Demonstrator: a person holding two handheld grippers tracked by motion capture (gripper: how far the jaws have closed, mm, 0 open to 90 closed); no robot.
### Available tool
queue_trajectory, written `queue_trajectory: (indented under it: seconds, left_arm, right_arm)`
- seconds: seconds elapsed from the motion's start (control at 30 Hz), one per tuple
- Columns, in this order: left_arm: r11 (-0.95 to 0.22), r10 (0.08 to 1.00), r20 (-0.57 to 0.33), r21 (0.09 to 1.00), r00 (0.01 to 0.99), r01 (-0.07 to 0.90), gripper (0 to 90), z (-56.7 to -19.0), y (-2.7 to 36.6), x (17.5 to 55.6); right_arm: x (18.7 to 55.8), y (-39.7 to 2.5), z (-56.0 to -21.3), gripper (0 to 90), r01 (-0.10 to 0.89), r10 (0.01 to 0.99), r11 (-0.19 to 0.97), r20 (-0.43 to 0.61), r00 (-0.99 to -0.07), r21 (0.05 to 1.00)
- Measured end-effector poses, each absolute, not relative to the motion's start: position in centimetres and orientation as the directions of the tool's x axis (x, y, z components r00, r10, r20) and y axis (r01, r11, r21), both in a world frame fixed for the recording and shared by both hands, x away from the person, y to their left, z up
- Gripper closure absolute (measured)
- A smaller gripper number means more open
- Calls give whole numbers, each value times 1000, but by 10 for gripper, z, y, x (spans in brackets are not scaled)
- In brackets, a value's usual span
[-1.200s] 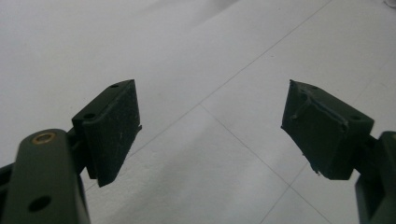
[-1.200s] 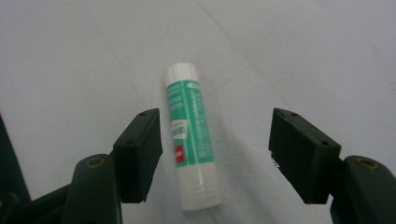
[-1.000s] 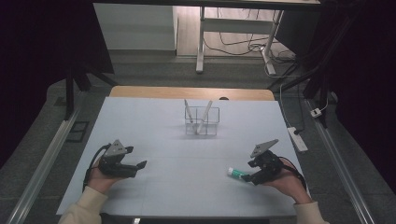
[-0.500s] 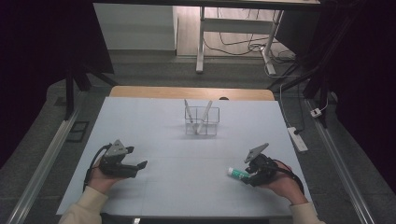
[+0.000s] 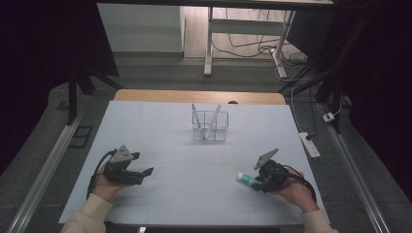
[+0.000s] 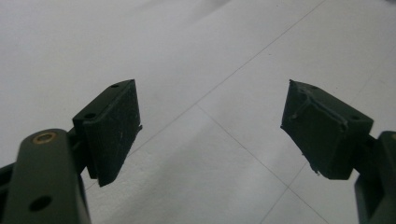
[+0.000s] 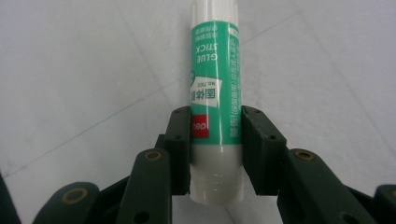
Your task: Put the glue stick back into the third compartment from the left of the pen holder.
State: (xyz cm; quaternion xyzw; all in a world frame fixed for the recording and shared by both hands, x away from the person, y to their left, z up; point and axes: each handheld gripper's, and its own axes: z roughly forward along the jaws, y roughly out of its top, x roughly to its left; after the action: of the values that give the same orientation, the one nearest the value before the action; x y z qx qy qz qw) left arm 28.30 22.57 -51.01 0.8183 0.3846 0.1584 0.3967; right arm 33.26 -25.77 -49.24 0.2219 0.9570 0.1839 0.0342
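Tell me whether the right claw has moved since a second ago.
Yes. The right claw, shut on the glue stick, has drawn back toward the person, farther from the clear holder.

Glue stick (image 5: pixel 248 179) lies well right of the left claw (image 5: pixel 144 173).

The high view looks forward and down from above the person's side, taking in the whole pale desk (image 5: pixel 194 145) from some way off, with floor beyond its far edge. The left gripper view sits very close behind its own fingers (image 6: pixel 112 130), facing down at bare desk surface between and beyond them. The right gripper view looks along its fingers (image 7: pixel 180 149) from equally close, down at the desk just ahead of them. Both gripper views share that pale desk surface with the high view.
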Motion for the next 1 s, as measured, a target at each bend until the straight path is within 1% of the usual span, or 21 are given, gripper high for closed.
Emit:
queue_trajectory:
  seconds: [0.3, 0.43, 0.67, 0.8, 1.0]
  left_arm:
    - [-409, 742, -28, 772, 669, 486, 198, -507, 216, 285]
    - [-416, 736, -28, 770, 677, 483, 199, -507, 213, 285]
    - [-419, 726, -32, 771, 687, 480, 203, -505, 207, 285]
    - [-435, 707, -24, 773, 707, 462, 210, -500, 203, 284]
    - [-443, 694, -16, 778, 720, 445, 211, -495, 198, 285]
  right_arm:
    - [335, -257, -482, 646, 437, 486, 770, 15, -874, 465]
    - [337, -257, -478, 646, 441, 493, 740, 36, -869, 508]
    - [342, -249, -478, 646, 439, 494, 720, 48, -868, 538]
    - [349, -238, -474, 646, 432, 499, 707, 39, -866, 560]
    - [358, -222, -469, 646, 435, 502, 688, 52, -864, 582]
